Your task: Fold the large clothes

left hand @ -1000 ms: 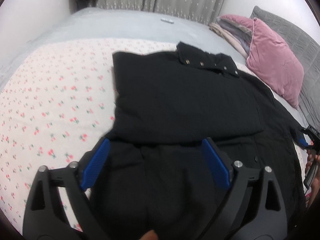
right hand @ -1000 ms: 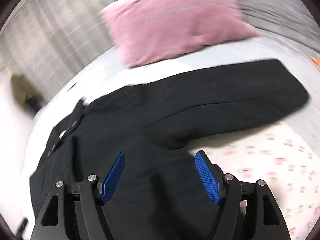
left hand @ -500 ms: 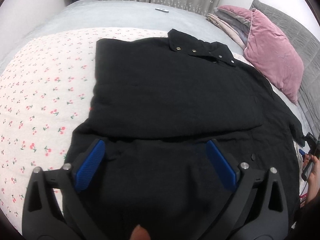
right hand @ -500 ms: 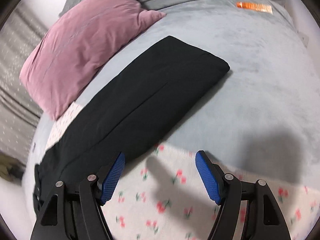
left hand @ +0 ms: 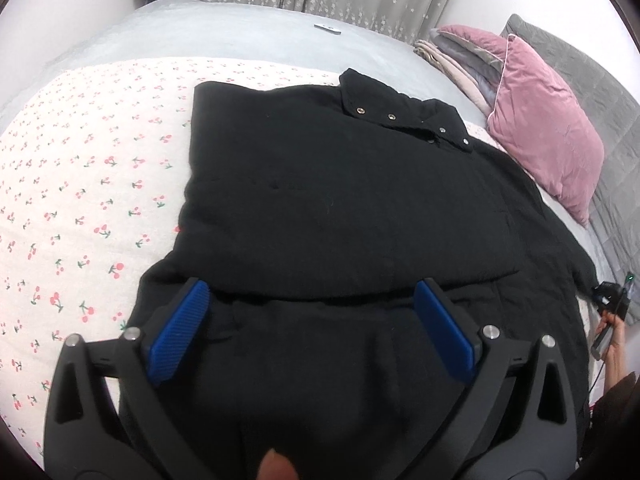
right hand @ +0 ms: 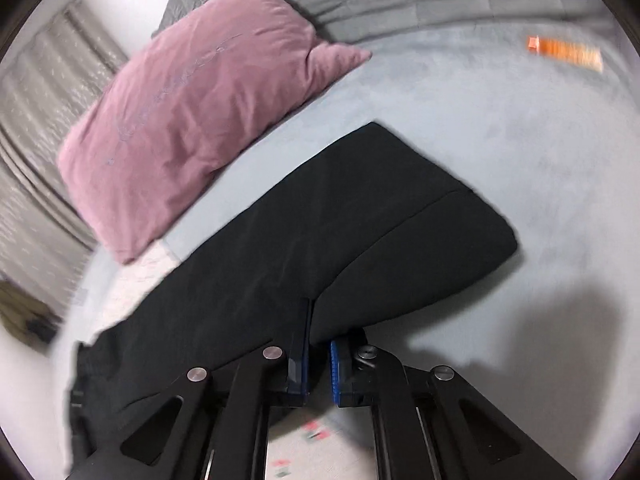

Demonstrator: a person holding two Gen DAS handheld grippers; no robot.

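A large black coat (left hand: 344,216) lies spread on the bed, collar with metal snaps at the far end, one side folded over its middle. My left gripper (left hand: 312,332) is open and empty, hovering over the coat's lower part. In the right wrist view my right gripper (right hand: 318,354) is shut on the edge of the coat's black sleeve (right hand: 360,224), which stretches out over the grey bedsheet. The right gripper and the hand holding it also show small at the right edge of the left wrist view (left hand: 612,300).
A cherry-print quilt (left hand: 80,184) covers the bed's left side under the coat. A pink pillow (left hand: 548,132) (right hand: 192,120) and folded blankets (left hand: 456,52) lie at the headboard side. An orange packet (right hand: 564,52) lies on the grey sheet (right hand: 520,140).
My right gripper has closed from open onto the sleeve's edge. My left gripper has stayed open over the coat with only a slight shift.
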